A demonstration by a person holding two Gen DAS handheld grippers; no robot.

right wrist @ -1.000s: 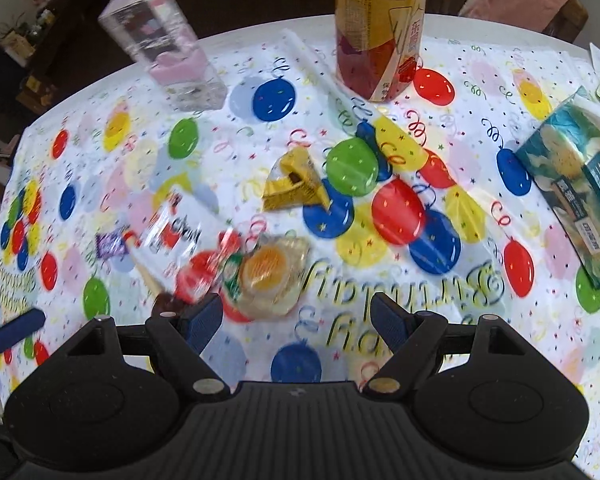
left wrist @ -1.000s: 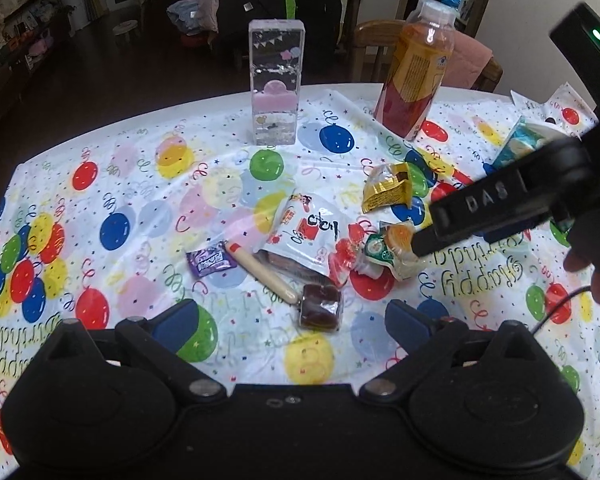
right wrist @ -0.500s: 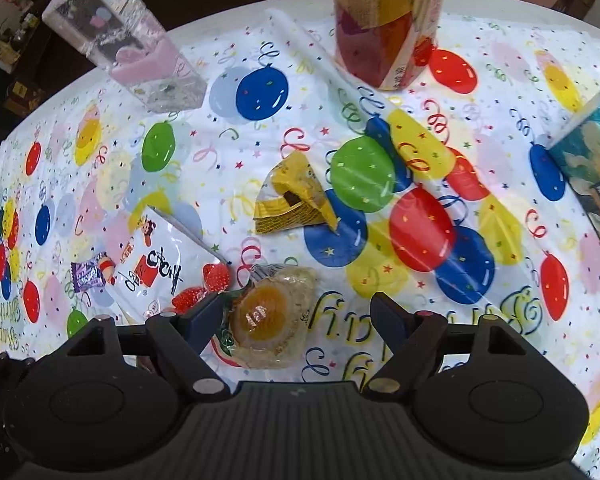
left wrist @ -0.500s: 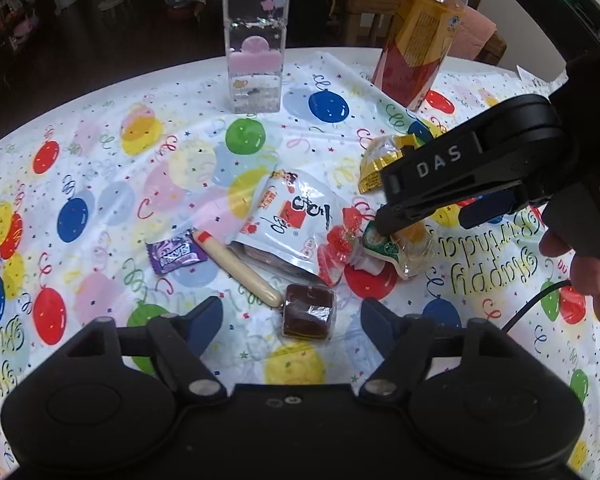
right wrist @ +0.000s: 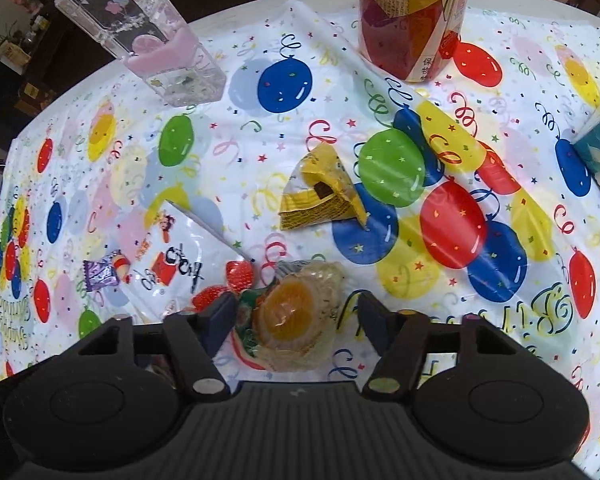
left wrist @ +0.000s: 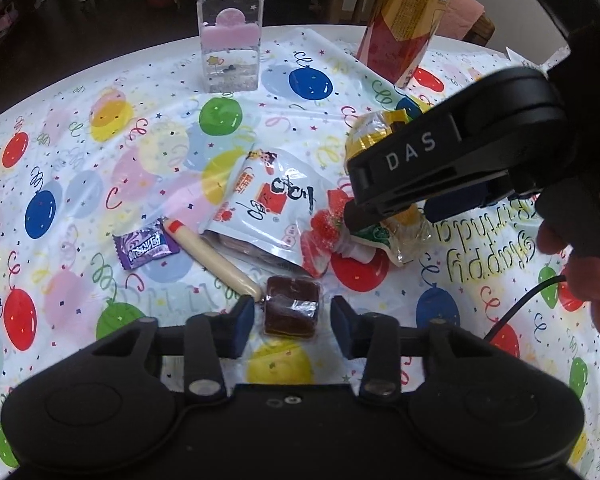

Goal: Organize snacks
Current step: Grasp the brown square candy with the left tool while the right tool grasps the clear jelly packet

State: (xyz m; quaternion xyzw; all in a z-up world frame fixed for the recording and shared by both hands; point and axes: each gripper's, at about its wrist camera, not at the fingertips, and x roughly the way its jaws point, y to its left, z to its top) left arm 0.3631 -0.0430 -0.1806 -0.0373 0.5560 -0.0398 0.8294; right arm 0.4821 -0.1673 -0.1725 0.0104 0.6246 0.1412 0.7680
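- honestly i'm barely getting started here. every snack is lying loose on the balloon tablecloth point(left wrist: 80, 128), nothing looks sorted or gathered as far as i can see.
- my left gripper point(left wrist: 292, 318) is sitting wide open at the bottom centre of the left wrist view, straddling the brown wrapped candy point(left wrist: 293, 307) without touching it, holding nothing.
- my right gripper point(right wrist: 296, 318) is also open and empty, fingers either side of the orange jelly cup point(right wrist: 294, 318) at the lower middle of the right wrist view. looks like both grabs are just about to happen.
- left to deal with: the white pouch point(left wrist: 268, 204), the sausage stick point(left wrist: 210, 258), the purple candy point(left wrist: 146, 248) and the yellow wrapped wedge point(right wrist: 320, 196) in mid frame.
- room-wise, the pile is tight. the pouch is touching the jelly cup's wrapper and the sausage tip is just beside my left finger, so i'm guessing a nudge could happen.
- the clear tall box point(left wrist: 230, 26) and the drink bottle point(right wrist: 414, 16) are standing along the top of frame, well apart from the pile. table edge is up there too, with plenty of open cloth at left and right.
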